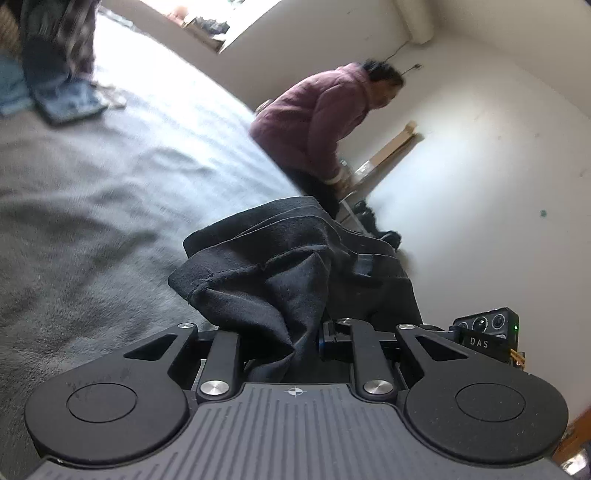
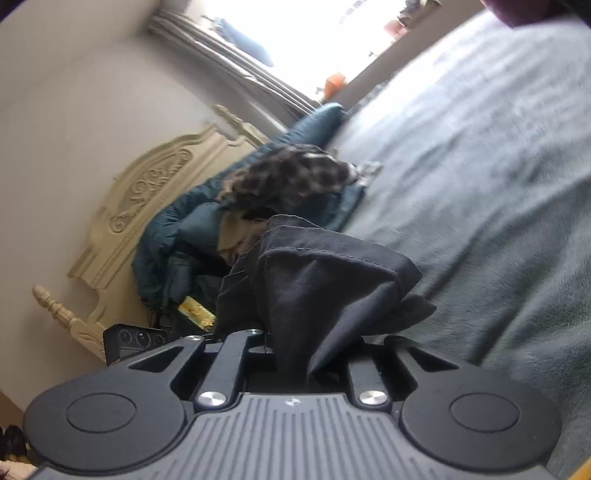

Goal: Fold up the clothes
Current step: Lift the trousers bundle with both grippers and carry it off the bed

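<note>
Left wrist view: left gripper clenched on a bunched fold of black garment, cloth wedged between the drawn-in jaws and heaped up over them toward 12 o'clock. Beyond, a grey bed blanket spread across the frame from 9 to 11 o'clock. At 10 o'clock, a blurred pile of clothes, plaid and denim, on the blanket's far end. At 1 o'clock, a person in a mauve padded jacket, bent forward beside the bed against a white wall. At 3 o'clock, part of the other gripper's camera housing, a green light on it.

Right wrist view: right gripper likewise clamped on the same black garment, fabric pinched between the jaws and puffed up above them. Grey blanket filling 1 to 4 o'clock. At 10 o'clock, a cream carved headboard against the wall. Between headboard and garment, a teal quilted cover with a dark patterned cloth heaped on it. Bright window at 12 o'clock, overexposed.
</note>
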`<state>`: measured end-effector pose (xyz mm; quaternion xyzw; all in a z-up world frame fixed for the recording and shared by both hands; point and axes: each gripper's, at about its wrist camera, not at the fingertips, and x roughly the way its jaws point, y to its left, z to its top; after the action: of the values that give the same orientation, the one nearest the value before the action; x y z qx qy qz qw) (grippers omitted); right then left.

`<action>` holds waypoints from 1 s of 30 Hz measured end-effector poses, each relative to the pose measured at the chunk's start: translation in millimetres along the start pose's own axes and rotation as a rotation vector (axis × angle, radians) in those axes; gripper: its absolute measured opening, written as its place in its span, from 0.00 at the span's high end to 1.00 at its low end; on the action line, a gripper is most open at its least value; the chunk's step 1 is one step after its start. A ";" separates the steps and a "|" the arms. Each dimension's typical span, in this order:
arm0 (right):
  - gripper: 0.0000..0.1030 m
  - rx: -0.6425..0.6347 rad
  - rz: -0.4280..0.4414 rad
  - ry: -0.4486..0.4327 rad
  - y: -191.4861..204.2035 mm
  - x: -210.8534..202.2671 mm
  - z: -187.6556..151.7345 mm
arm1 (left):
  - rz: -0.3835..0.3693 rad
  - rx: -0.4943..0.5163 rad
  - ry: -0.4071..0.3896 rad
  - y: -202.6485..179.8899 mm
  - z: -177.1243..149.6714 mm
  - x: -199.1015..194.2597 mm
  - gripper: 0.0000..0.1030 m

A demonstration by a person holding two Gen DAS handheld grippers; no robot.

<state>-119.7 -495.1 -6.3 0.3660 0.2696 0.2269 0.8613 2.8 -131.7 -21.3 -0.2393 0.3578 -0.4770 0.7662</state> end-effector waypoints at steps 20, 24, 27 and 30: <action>0.87 -0.178 0.055 -0.150 73.6 -13.3 20.2 | -0.090 0.051 -0.126 -22.4 35.6 -16.6 0.83; 0.87 -0.189 0.087 -0.168 57.0 3.0 33.2 | -0.139 0.029 -0.104 2.8 60.0 5.8 0.83; 0.87 -0.171 0.077 -0.185 41.8 16.5 46.3 | -0.151 0.024 -0.079 21.1 78.5 25.4 0.83; 0.87 -0.073 0.078 -0.190 21.8 30.4 57.6 | -0.129 -0.008 -0.058 32.9 90.6 42.9 0.83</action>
<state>-64.7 -492.8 34.8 0.3643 0.1640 0.2342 0.8863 104.0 -154.0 -1.3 -0.2786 0.3212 -0.5169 0.7430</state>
